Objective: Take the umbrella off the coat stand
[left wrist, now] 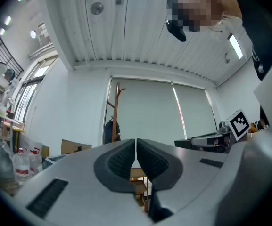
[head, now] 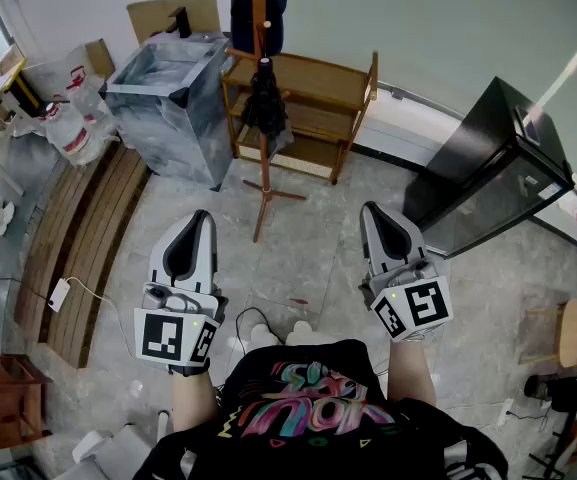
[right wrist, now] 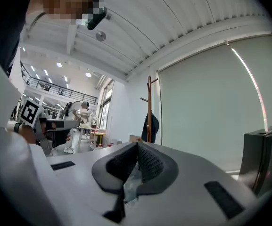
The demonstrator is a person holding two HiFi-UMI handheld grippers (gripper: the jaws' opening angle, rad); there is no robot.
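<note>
Black umbrella point(head: 265, 103): folded, hangs on the wooden coat stand point(head: 259, 183), in front of a wooden shelf point(head: 338, 98).
Left gripper point(head: 200, 218): jaws together, nothing in them, well apart from the stand.
Right gripper point(head: 372, 211): jaws together too, empty, also well apart from it.
Gap to stand: I think the step now is getting close.
Grab: open one gripper first, aim at the umbrella's middle, squeeze, then lift up before pulling away.
Coat stand: looks thin; a sideways tug may tip it.
</note>
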